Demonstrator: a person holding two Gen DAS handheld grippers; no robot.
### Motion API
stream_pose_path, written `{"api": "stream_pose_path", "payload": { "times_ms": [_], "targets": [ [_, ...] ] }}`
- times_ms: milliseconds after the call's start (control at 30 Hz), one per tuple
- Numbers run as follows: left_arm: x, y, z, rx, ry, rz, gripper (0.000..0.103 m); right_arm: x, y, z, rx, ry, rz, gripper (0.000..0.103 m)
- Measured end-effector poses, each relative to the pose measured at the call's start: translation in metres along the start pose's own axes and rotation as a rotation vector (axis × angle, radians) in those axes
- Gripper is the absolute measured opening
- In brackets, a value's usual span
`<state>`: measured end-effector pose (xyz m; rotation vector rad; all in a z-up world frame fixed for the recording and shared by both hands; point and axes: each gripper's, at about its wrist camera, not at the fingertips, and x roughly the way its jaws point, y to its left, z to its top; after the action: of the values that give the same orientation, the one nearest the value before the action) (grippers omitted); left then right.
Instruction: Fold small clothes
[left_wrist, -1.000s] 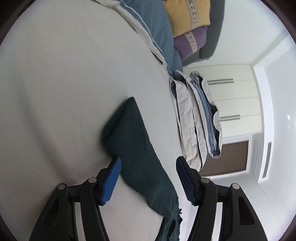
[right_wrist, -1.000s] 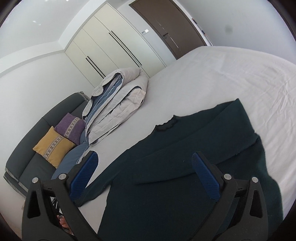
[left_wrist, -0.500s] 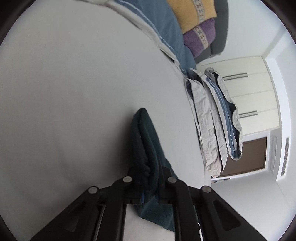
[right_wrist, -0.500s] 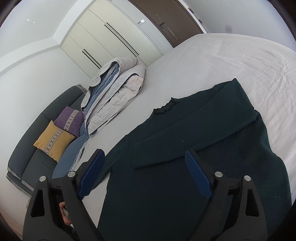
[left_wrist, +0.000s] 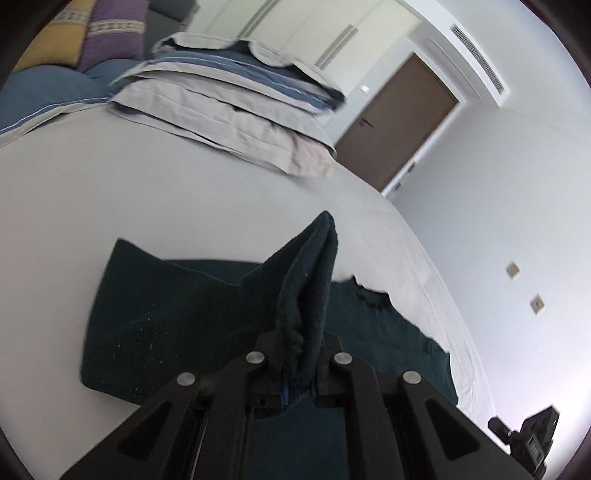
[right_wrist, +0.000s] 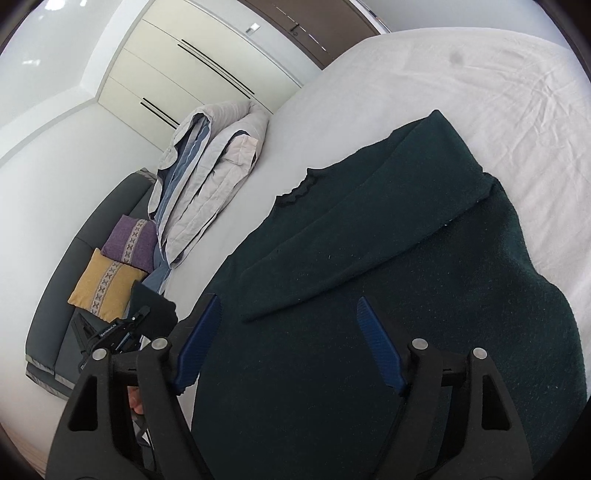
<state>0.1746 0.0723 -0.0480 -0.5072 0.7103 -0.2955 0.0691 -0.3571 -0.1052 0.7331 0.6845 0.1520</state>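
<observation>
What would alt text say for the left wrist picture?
The left gripper is shut on a lifted sleeve of a dark green sweater spread on a white bed. Folded grey and blue bedding lies behind, near a brown door.

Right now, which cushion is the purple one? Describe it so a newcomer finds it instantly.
Start at the white bed, then look past the folded grey-and-blue duvet to the dark grey sofa along the wall. Two cushions sit on it side by side; the purple cushion is the one nearer the duvet. Its neighbour, the mustard cushion, carries the same patterned band but is yellow.
</observation>
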Motion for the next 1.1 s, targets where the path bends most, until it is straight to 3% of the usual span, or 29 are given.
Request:
{"api": "stream_pose_path", "payload": {
  "times_ms": [133, 267, 367, 600, 767, 900, 1000, 1100],
  "targets": [
    [0.049, -0.047, -0.047, 0.109, 0.116, 0.003, 0.01, 0.02, -0.005, 0.012, 0.026, 0.065, 0.009, 0.075],
    [0.074, -0.053, -0.077, 0.157, 0.195, 0.027, 0.011, 0.058, -0.007, 0.021, 0.082, 0.163, 0.06, 0.075],
    [0.074, -0.049, -0.084, 0.186, 0.192, 0.03, 0.015, 0.095, -0.005, 0.021, 0.148, 0.248, 0.089, 0.075],
    [0.064, -0.039, -0.086, 0.196, 0.185, 0.003, 0.051, 0.173, 0.027, 0.015, 0.171, 0.393, 0.171, 0.075],
    [0.064, -0.036, -0.088, 0.189, 0.185, -0.01, 0.054, 0.212, 0.053, 0.003, 0.125, 0.494, 0.147, 0.075],
    [0.054, -0.032, -0.09, 0.182, 0.187, -0.027, 0.059, 0.231, 0.064, -0.002, 0.063, 0.527, 0.104, 0.032],
    [0.042, -0.025, -0.087, 0.154, 0.183, -0.046, 0.06, 0.229, 0.077, 0.0, -0.034, 0.509, 0.056, 0.012],
    [0.022, -0.019, -0.074, 0.133, 0.135, -0.08, 0.061, 0.214, 0.082, 0.01, -0.089, 0.452, 0.031, 0.007]
  ]
}}
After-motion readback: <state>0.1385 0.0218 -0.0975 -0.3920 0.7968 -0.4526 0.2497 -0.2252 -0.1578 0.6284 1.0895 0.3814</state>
